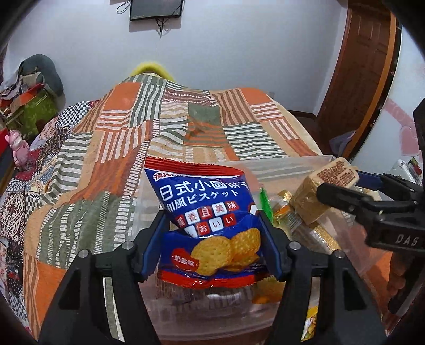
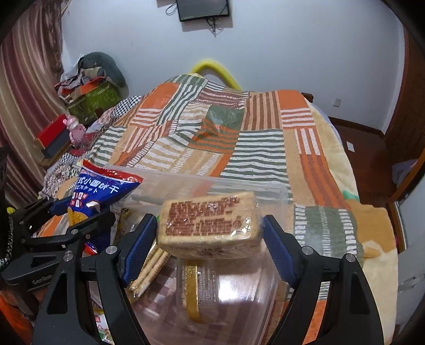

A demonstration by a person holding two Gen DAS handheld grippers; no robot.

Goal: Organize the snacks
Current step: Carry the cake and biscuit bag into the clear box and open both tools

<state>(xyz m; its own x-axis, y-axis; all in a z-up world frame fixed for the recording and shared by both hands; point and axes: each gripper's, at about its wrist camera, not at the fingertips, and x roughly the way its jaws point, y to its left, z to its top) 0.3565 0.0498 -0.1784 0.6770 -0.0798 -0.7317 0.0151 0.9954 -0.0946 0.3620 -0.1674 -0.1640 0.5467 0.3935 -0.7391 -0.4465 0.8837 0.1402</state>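
Note:
My left gripper (image 1: 213, 228) is shut on a blue biscuit bag (image 1: 209, 212) with round crackers printed on it, held above a clear plastic bin (image 1: 279, 164). It also shows in the right wrist view (image 2: 101, 193), at the left. My right gripper (image 2: 209, 233) is shut on a tan wrapped cracker block (image 2: 209, 223) with brown print, held over the bin (image 2: 212, 183). In the left wrist view the block (image 1: 321, 191) hangs at the right in the right gripper (image 1: 342, 188). Several wrapped snacks (image 2: 148, 268) lie in the bin.
The bin sits on a bed with an orange, green and striped patchwork quilt (image 1: 159, 127). Boxes and a pink toy (image 2: 75, 130) stand at the left by a curtain. A wooden door (image 1: 361, 74) is at the right; a screen (image 2: 203, 9) hangs on the far wall.

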